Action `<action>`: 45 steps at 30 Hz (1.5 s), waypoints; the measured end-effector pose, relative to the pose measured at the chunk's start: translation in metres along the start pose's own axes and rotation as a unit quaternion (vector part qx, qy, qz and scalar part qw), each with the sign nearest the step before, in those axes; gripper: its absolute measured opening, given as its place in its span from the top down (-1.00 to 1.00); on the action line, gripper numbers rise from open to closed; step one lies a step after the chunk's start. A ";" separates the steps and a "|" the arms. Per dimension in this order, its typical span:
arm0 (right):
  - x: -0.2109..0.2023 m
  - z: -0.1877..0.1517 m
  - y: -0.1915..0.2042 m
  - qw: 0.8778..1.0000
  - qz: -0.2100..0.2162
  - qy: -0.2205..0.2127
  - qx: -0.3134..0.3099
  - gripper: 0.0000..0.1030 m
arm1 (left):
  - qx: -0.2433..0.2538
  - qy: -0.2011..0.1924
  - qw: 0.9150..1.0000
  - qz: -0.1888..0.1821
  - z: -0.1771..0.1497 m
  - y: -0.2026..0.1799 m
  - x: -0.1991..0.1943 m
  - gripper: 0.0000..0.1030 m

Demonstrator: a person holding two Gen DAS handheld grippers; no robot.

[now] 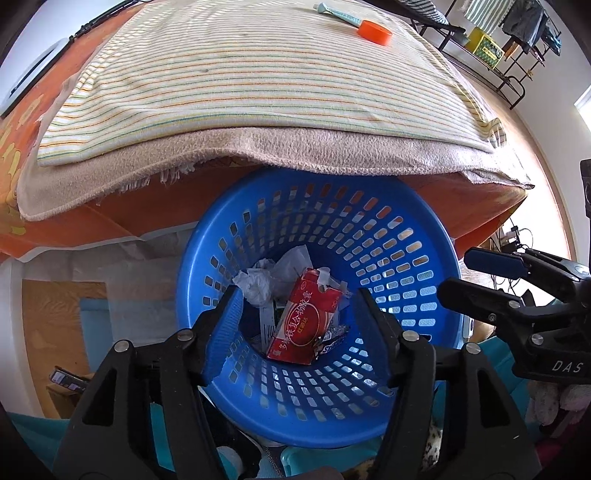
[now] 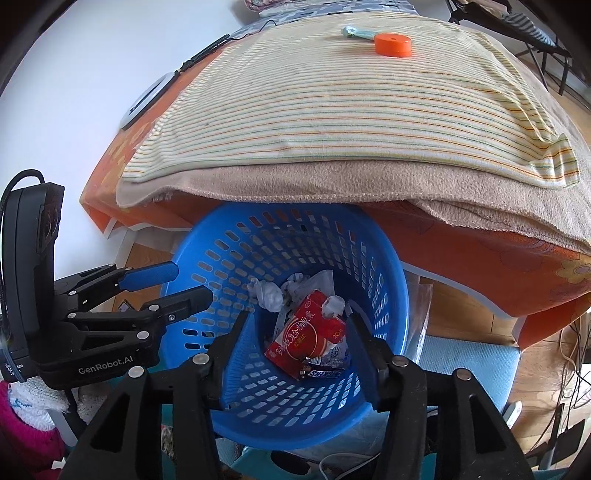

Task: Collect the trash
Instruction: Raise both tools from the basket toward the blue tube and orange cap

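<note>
Left gripper (image 1: 295, 314) and right gripper (image 2: 295, 332) both wide and empty above blue basket (image 1: 424, 236), red carton (image 1: 303, 321), crumpled tissues (image 1: 258, 284) and candy wrapper (image 2: 325, 373) inside

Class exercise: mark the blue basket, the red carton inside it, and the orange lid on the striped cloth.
blue basket (image 1: 399, 258), left wrist view, on its perforated inner wall.
red carton (image 2: 308, 338), right wrist view, on its printed front face.
orange lid (image 2: 392, 44), right wrist view, on its flat top.

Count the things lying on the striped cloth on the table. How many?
2: an orange lid and a pale blue tube touching it, both at the far end of the striped cloth.
</note>
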State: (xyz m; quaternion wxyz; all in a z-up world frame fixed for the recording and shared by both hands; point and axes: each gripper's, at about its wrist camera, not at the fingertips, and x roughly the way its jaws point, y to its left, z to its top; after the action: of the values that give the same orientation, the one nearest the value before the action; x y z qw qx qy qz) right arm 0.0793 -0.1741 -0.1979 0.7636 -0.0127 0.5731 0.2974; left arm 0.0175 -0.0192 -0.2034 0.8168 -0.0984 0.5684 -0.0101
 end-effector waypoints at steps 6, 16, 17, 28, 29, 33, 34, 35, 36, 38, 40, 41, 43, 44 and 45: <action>0.000 0.001 -0.002 1.000 -0.010 0.001 0.006 -0.42 | -0.006 0.004 1.000 0.000 0.000 0.003 0.001 -0.24; -0.002 0.004 -0.005 0.999 -0.031 0.000 0.014 -0.65 | -0.010 0.002 1.000 -0.001 0.002 0.004 0.000 -0.24; -0.002 0.004 -0.006 0.999 -0.034 0.000 0.015 -0.65 | -0.011 0.001 1.000 -0.001 0.003 0.005 -0.001 -0.24; -0.010 0.009 -0.009 0.998 -0.053 -0.015 0.022 -0.80 | -0.022 -0.015 1.000 -0.009 0.013 0.008 -0.013 -0.24; -0.010 0.010 -0.009 0.998 -0.058 -0.015 0.021 -0.82 | -0.022 -0.016 1.000 -0.010 0.014 0.007 -0.014 -0.24; -0.012 0.014 -0.008 0.997 -0.074 -0.010 0.016 -0.83 | -0.022 -0.020 0.999 -0.012 0.018 0.008 -0.018 -0.24; -0.013 0.014 -0.008 0.997 -0.077 -0.009 0.015 -0.83 | -0.022 -0.022 0.999 -0.013 0.020 0.008 -0.020 -0.24; -0.013 0.015 -0.008 0.997 -0.080 -0.008 0.015 -0.83 | -0.021 -0.023 0.999 -0.014 0.021 0.008 -0.021 -0.24; -0.014 0.015 -0.008 0.997 -0.080 -0.008 0.014 -0.83 | -0.021 -0.025 0.999 -0.014 0.023 0.008 -0.023 -0.24; -0.017 0.017 -0.009 0.997 -0.080 -0.010 0.012 -0.83 | -0.020 -0.030 0.999 -0.016 0.027 0.008 -0.026 -0.24; -0.020 0.017 -0.009 0.997 -0.081 -0.014 0.010 -0.83 | -0.018 -0.035 0.999 -0.017 0.031 0.008 -0.030 -0.24; -0.022 0.018 -0.009 0.997 -0.079 -0.016 0.008 -0.83 | -0.017 -0.037 0.999 -0.017 0.034 0.007 -0.032 -0.24; -0.027 0.020 -0.010 0.997 -0.077 -0.022 0.007 -0.83 | -0.012 -0.042 0.999 -0.018 0.040 0.006 -0.035 -0.24; -0.030 0.021 -0.011 0.997 -0.076 -0.026 0.007 -0.83 | -0.010 -0.044 0.999 -0.018 0.043 0.005 -0.037 -0.24; -0.032 0.022 -0.012 0.997 -0.075 -0.030 0.007 -0.83 | -0.007 -0.047 0.999 -0.018 0.047 0.005 -0.039 -0.24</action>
State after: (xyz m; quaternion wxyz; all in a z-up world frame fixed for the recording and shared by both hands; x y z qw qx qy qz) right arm 0.0987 -0.1896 -0.1656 0.8003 -0.0413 0.5498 0.2359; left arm 0.0470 -0.0025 -0.1526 0.8417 -0.1152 0.5272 -0.0162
